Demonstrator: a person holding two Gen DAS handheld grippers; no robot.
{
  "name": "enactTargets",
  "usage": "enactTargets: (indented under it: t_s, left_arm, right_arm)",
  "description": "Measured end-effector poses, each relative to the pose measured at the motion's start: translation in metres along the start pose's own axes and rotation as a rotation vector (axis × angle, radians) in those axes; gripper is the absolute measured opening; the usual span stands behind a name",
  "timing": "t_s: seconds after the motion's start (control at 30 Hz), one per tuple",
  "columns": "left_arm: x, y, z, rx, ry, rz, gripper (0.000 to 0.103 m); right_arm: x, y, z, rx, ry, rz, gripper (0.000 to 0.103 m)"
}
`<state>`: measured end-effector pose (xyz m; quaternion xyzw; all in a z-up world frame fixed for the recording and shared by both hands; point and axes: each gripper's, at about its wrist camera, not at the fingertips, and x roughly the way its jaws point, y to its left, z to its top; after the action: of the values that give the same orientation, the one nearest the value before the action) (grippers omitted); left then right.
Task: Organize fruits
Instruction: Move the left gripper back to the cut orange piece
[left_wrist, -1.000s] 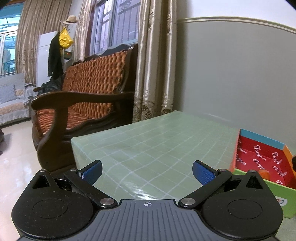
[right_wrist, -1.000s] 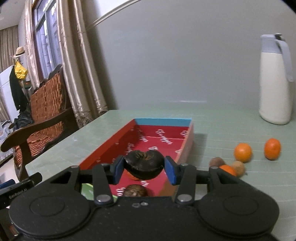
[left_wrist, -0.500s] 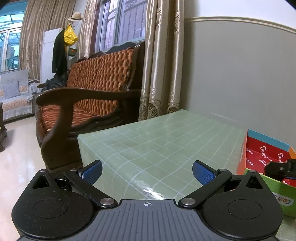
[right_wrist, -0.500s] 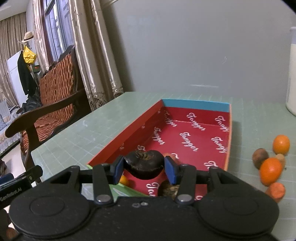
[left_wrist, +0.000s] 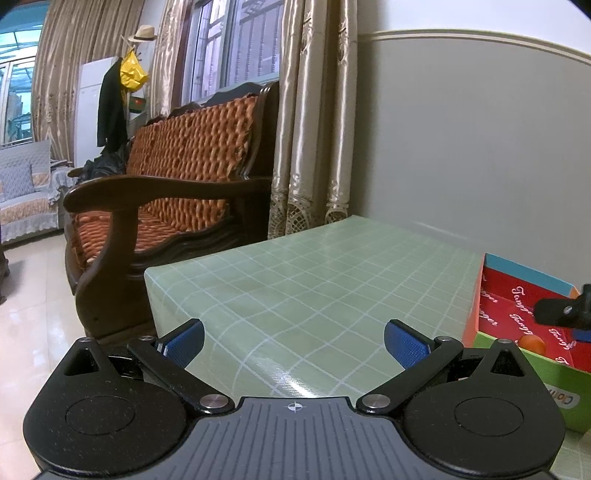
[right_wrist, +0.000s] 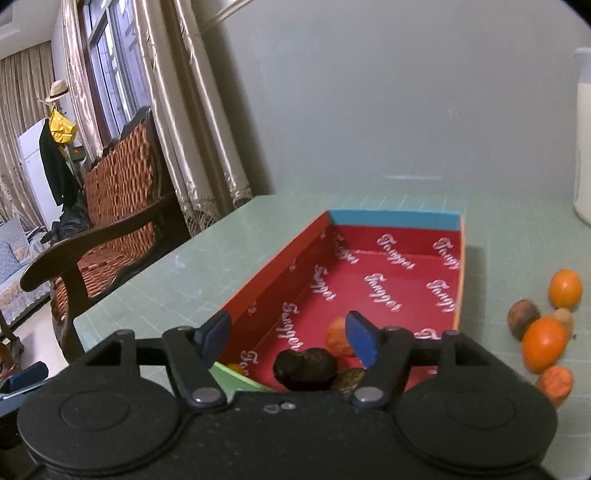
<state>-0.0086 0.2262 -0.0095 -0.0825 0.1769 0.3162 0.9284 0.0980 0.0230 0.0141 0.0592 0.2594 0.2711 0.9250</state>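
Note:
In the right wrist view my right gripper (right_wrist: 290, 341) is open above the near end of the red box (right_wrist: 273, 271). A dark wrinkled fruit (right_wrist: 304, 369) lies in the box just below the open fingers, beside a brown fruit (right_wrist: 349, 378) and an orange fruit (right_wrist: 338, 336). Loose fruits lie on the table right of the box: an orange (right_wrist: 543, 345), another orange (right_wrist: 565, 288), a brown fruit (right_wrist: 522, 323). My left gripper (left_wrist: 293, 341) is open and empty over the green table, left of the box (left_wrist: 517, 295).
The green checked table (left_wrist: 314, 280) ends at its left edge near a wooden sofa (left_wrist: 166, 206). A white jug (right_wrist: 583, 147) stands at the far right by the grey wall. The right gripper's finger (left_wrist: 561, 312) shows over the box in the left wrist view.
My right gripper has opened and the dark fruit has dropped from between its fingers into the box. The left gripper has stayed open and swung slightly left.

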Motion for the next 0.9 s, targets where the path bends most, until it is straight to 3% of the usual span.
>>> enactTargets:
  t_s: [0.1,0.47,0.9]
  left_arm:
    - [-0.002,-0.005,-0.001,0.009,-0.003,-0.008,0.103]
    - [-0.016,-0.043,-0.005,0.094,-0.033,-0.062,0.103]
    - [-0.060,-0.129,-0.022,0.253,-0.123,-0.289,0.103]
  right_arm:
    - [-0.005,-0.003,0.002,-0.005,-0.016,-0.018,0.083]
    - [-0.034,-0.034,0.004,-0.009,-0.060,-0.120,0.084]
    - [-0.081,-0.120,-0.013,0.068,-0.114,-0.299,0.085]
